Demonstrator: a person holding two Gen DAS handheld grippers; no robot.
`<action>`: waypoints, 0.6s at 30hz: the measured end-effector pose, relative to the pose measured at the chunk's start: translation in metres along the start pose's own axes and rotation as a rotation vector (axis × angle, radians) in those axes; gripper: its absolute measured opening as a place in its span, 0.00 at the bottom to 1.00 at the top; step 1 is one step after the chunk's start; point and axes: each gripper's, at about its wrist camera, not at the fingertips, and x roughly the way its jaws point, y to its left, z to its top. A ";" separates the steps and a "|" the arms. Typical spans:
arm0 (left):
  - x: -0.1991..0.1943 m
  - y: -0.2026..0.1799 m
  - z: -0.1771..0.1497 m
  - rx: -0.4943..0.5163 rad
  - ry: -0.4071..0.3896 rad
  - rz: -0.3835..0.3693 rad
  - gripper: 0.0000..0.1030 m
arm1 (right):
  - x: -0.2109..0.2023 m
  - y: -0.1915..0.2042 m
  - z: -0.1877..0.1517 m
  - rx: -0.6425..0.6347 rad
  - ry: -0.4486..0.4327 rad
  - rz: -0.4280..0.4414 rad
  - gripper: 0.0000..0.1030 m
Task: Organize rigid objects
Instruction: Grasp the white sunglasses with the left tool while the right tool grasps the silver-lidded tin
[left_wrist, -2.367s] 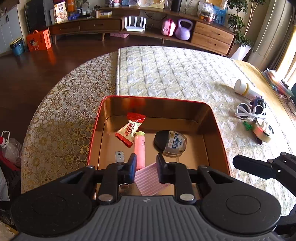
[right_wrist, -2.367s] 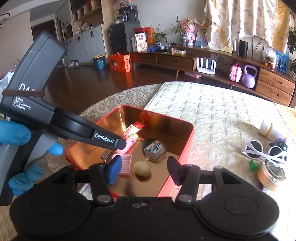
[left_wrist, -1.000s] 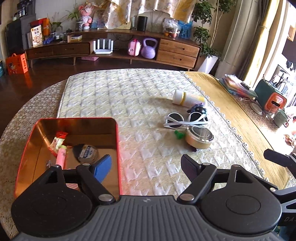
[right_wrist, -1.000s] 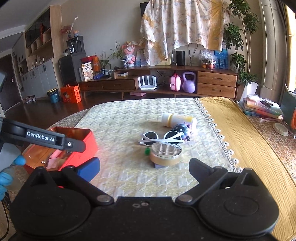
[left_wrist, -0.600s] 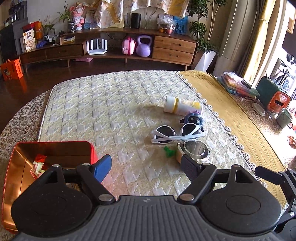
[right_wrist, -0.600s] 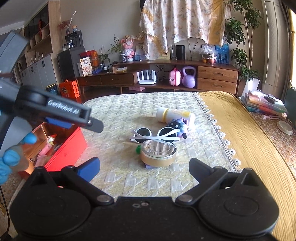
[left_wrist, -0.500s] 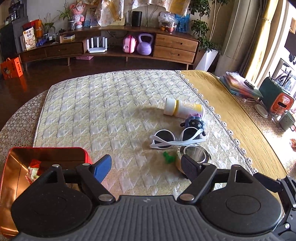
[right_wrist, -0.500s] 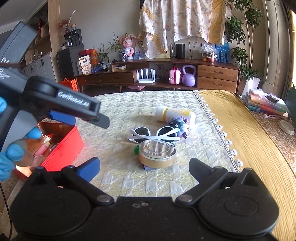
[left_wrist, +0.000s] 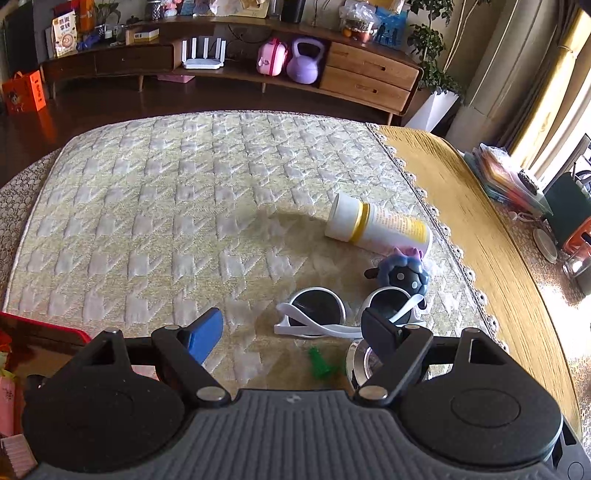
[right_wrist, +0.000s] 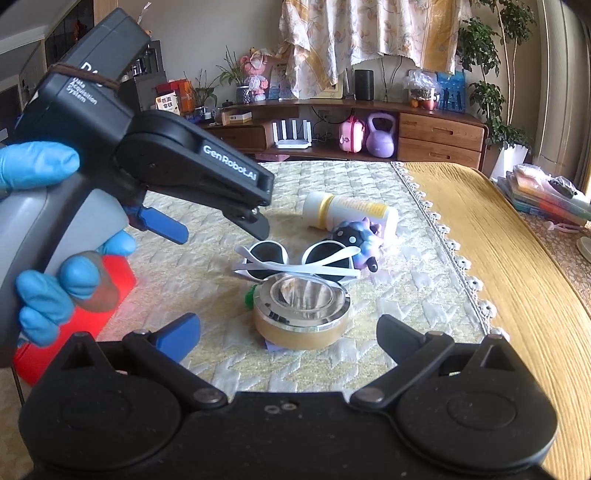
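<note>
White sunglasses (left_wrist: 325, 317) lie folded on the quilted cloth, with a white and yellow bottle (left_wrist: 380, 225) on its side and a small blue plush toy (left_wrist: 402, 273) behind them. My left gripper (left_wrist: 291, 330) hovers open just short of the sunglasses, nothing between its fingers. In the right wrist view a blue-gloved hand holds the left gripper (right_wrist: 216, 229) above and left of the sunglasses (right_wrist: 295, 258). My right gripper (right_wrist: 288, 336) is open and empty, just short of a round gold tin with a metal top (right_wrist: 301, 314). A small green piece (left_wrist: 321, 365) lies beside the tin.
The red tin box (left_wrist: 44, 328) with several small items sits at the left, its side (right_wrist: 114, 280) partly behind the gloved hand. The cloth's lace edge (right_wrist: 458, 258) borders a bare yellow wooden tabletop (right_wrist: 517, 258) on the right. Books and cups stand far right.
Both grippers have swung right, away from the red box and down toward the cluster of objects. The left jaws stand wider than in the earliest frame. The left gripper now hangs over the sunglasses.
</note>
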 end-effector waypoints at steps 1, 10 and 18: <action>0.005 -0.001 0.001 -0.008 0.004 0.001 0.80 | 0.003 0.000 0.000 -0.003 0.003 -0.001 0.99; 0.032 -0.005 0.003 -0.038 0.003 0.000 0.80 | 0.027 -0.005 0.001 -0.009 0.029 -0.001 0.96; 0.049 -0.007 0.002 -0.020 0.011 -0.001 0.80 | 0.039 -0.010 0.001 -0.030 0.036 0.008 0.93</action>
